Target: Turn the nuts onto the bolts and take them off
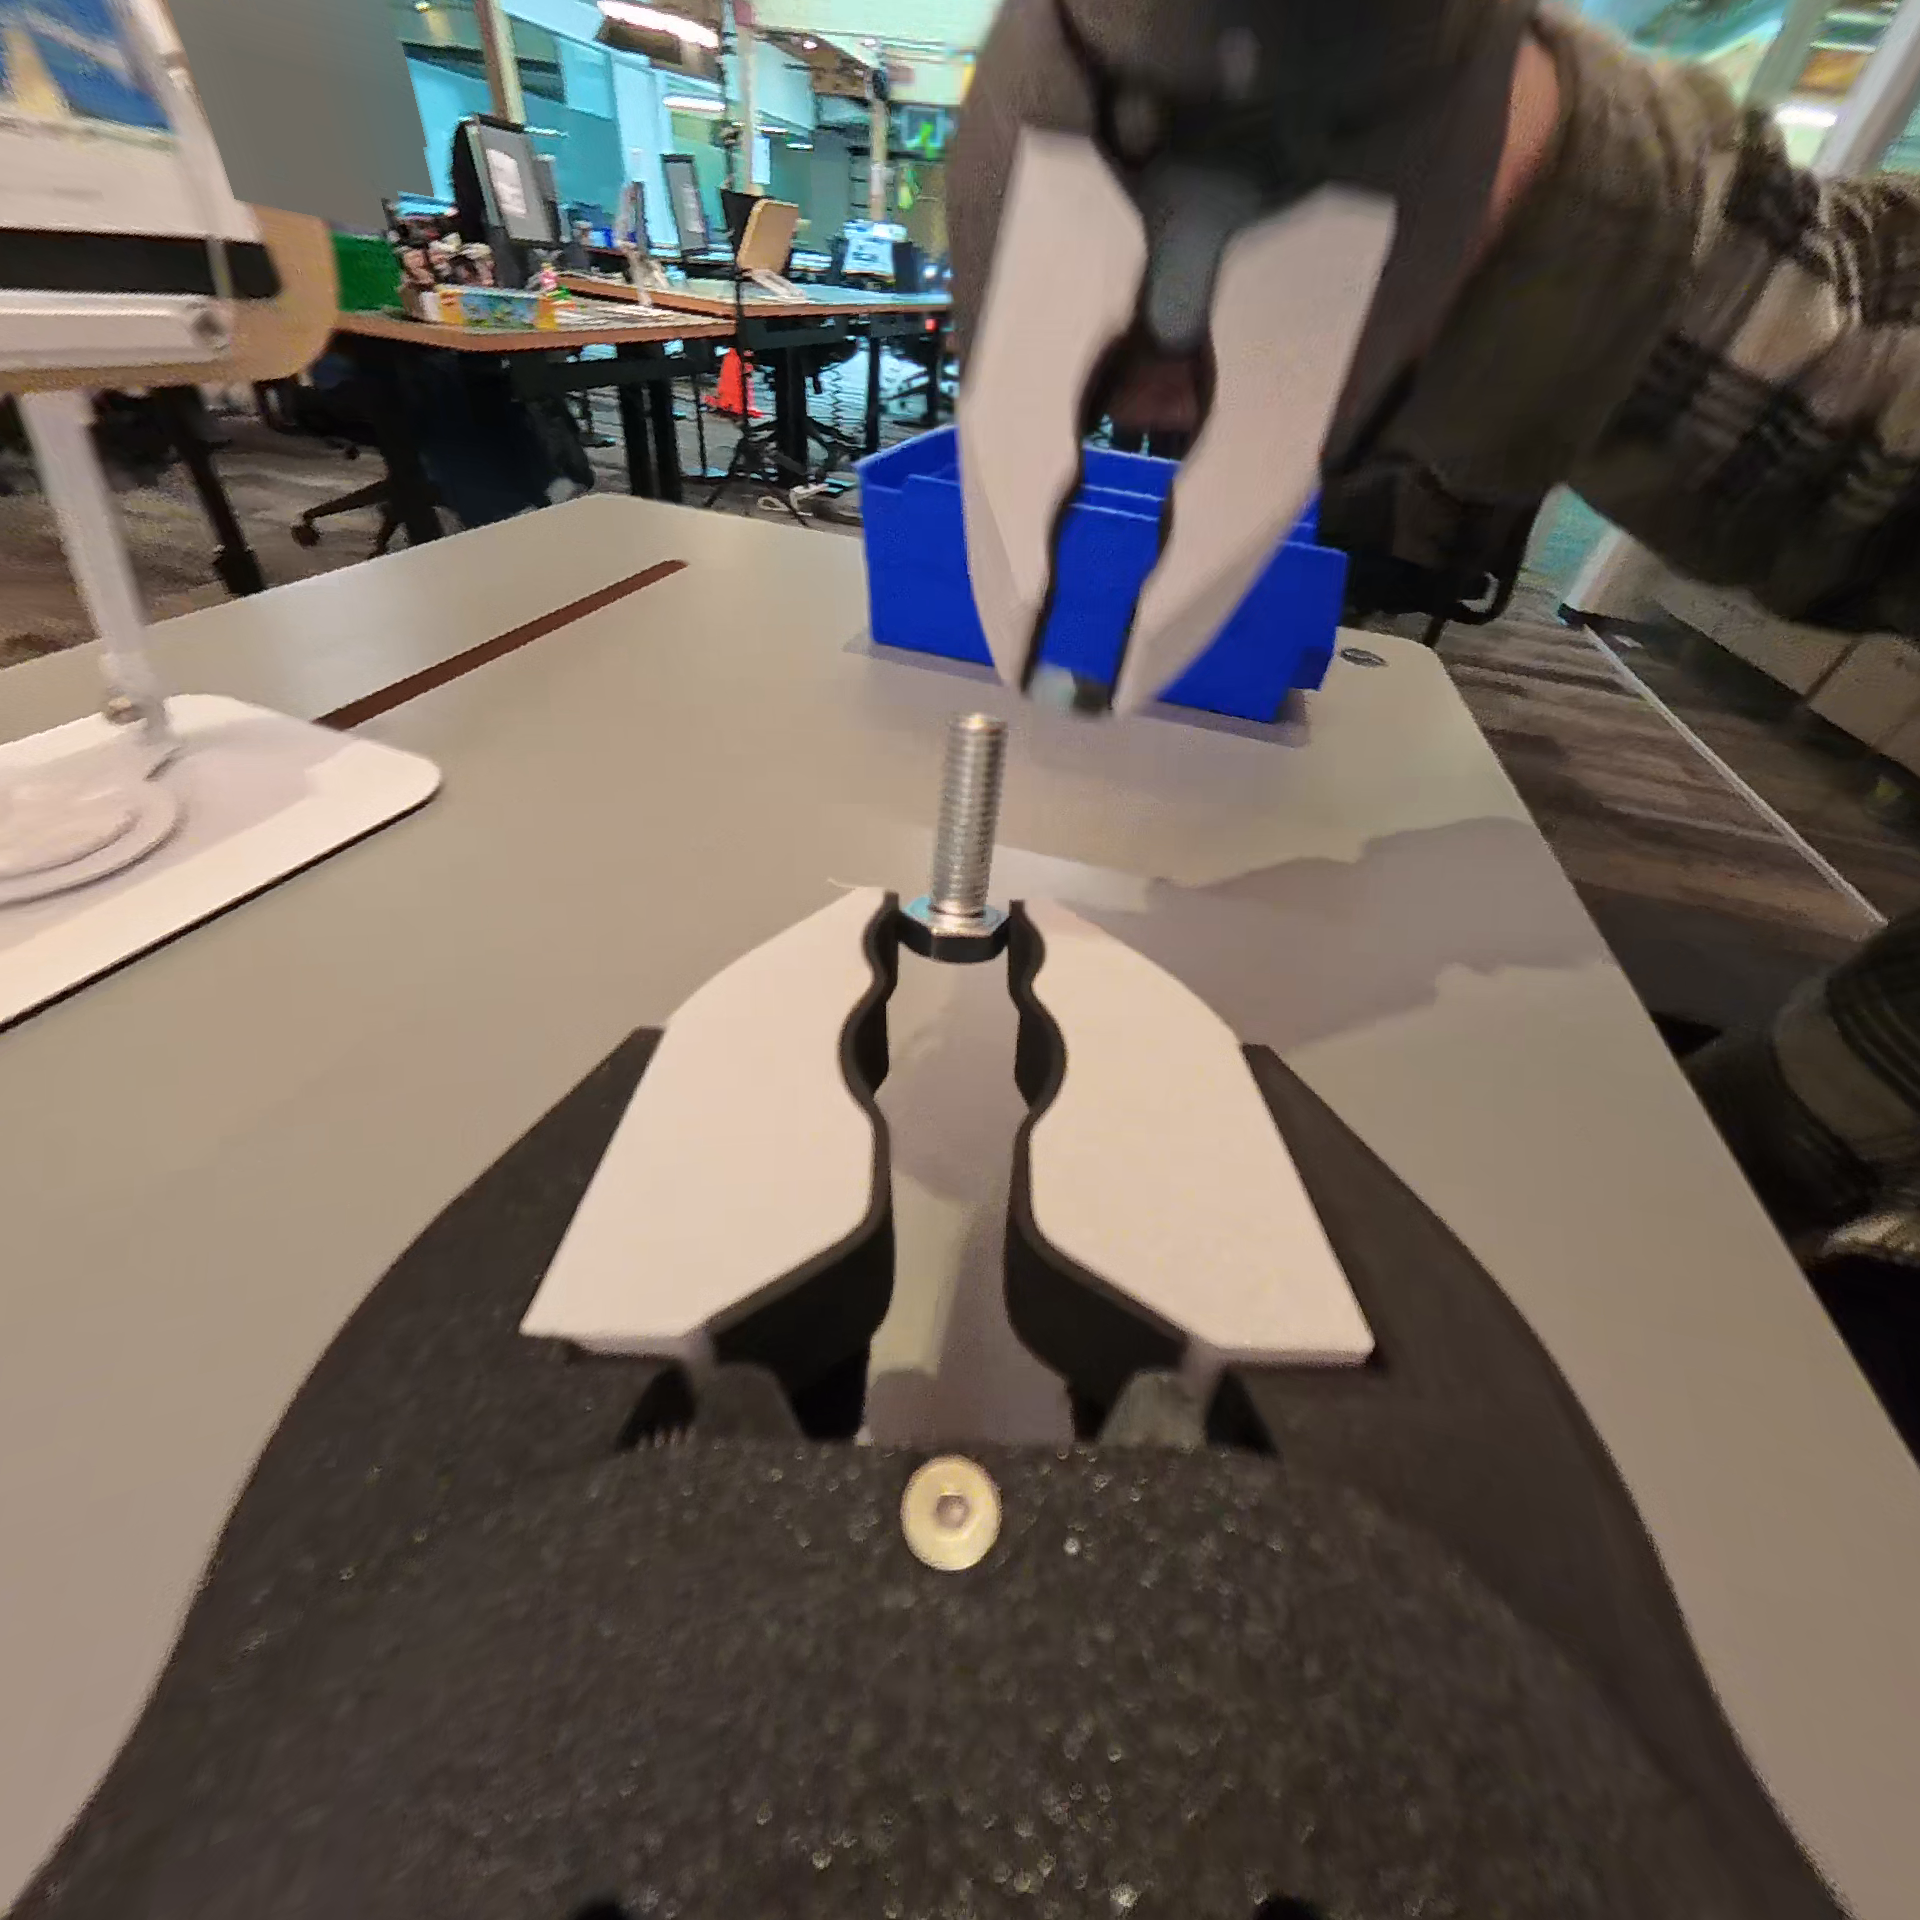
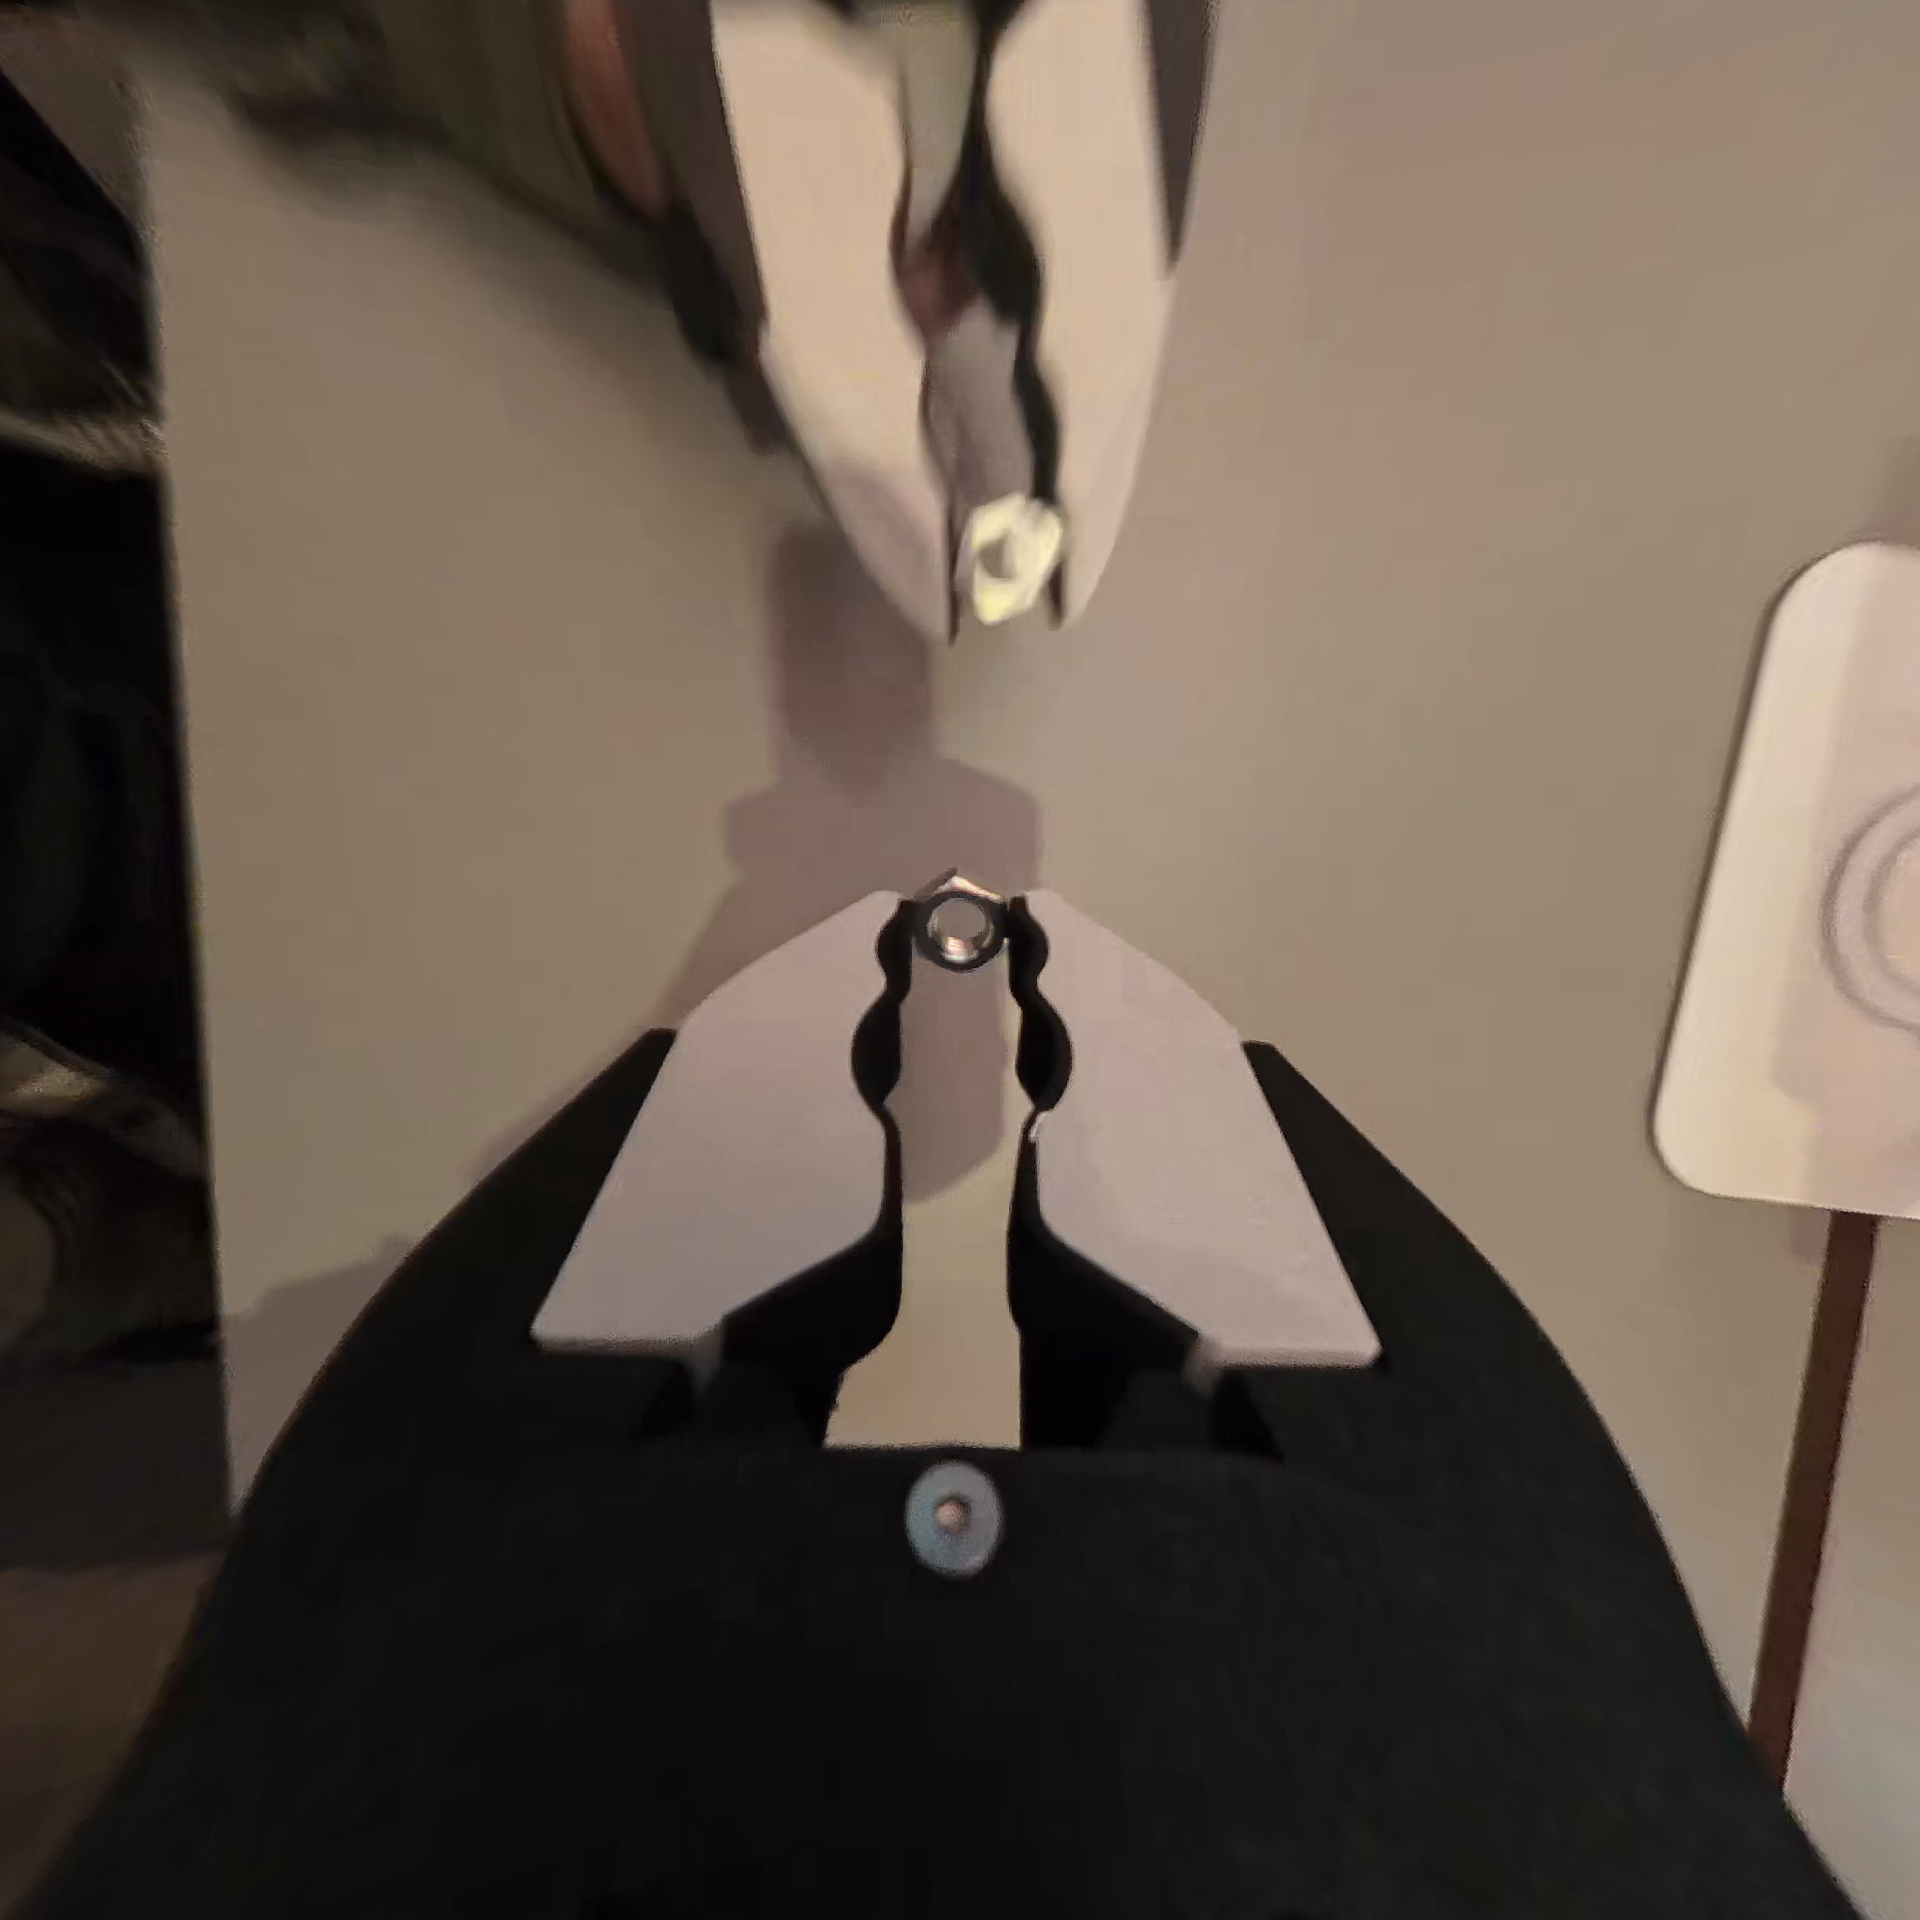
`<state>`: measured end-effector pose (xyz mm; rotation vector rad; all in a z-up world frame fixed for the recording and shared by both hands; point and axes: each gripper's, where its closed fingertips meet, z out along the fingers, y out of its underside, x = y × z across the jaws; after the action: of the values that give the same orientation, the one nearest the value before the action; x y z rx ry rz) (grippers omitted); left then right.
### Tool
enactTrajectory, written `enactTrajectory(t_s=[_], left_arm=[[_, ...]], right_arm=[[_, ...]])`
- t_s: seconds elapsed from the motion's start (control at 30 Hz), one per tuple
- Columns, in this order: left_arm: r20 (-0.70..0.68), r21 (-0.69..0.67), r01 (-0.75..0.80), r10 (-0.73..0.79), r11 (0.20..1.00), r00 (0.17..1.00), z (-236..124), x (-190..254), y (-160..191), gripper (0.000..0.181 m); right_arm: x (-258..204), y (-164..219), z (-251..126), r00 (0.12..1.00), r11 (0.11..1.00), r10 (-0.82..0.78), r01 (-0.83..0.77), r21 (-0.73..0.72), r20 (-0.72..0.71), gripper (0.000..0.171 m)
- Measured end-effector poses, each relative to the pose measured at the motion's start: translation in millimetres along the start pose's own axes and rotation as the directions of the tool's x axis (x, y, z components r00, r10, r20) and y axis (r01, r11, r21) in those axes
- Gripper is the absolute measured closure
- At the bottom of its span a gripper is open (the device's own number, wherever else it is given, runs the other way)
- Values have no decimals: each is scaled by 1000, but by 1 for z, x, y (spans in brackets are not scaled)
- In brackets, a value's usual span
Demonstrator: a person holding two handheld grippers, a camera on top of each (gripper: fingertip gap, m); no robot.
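My left gripper point(image 1: 954, 925) is shut on the hex head of a silver bolt point(image 1: 966, 821). The bolt stands upright over the grey table point(image 1: 468, 1039), threads up. My right gripper point(image 1: 1070, 691) comes down from above and is shut on a small nut point(image 1: 1058, 688), just above and slightly right of the bolt's top, not touching it. In the right wrist view my right gripper point(image 2: 956, 930) holds the nut point(image 2: 956, 943) flat, hole showing. Beyond it the left gripper point(image 2: 1003, 608) holds the bolt point(image 2: 1003, 561), seen end-on and blurred.
A blue plastic bin point(image 1: 1226, 613) stands at the table's far edge behind the right gripper. A white lamp base point(image 1: 208, 790) sits at the left, also in the right wrist view point(image 2: 1818, 883). A brown strip point(image 1: 499, 649) runs along the table. A plaid sleeve point(image 1: 1714, 364) reaches in from the right.
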<state>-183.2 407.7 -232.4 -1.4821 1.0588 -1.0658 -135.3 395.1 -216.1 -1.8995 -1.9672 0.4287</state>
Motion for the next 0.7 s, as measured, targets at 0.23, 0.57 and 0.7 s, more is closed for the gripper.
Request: enactTrajectory(t_s=[0.23, 0.57, 0.7], left_arm=[[-52, 16, -74, 75, 997, 996, 13, 33, -7, 162], [-48, 35, -75, 76, 997, 996, 12, 35, -13, 162], [-65, 35, -61, 63, 998, 996, 13, 38, -13, 162]], right_arm=[[-18, -44, -20, 996, 1000, -3, 1, 21, 88, 154], [-20, -48, -11, 997, 1000, -29, 29, -10, 70, 154], [-21, -47, -9, 995, 997, -68, 70, -26, 71, 154]])
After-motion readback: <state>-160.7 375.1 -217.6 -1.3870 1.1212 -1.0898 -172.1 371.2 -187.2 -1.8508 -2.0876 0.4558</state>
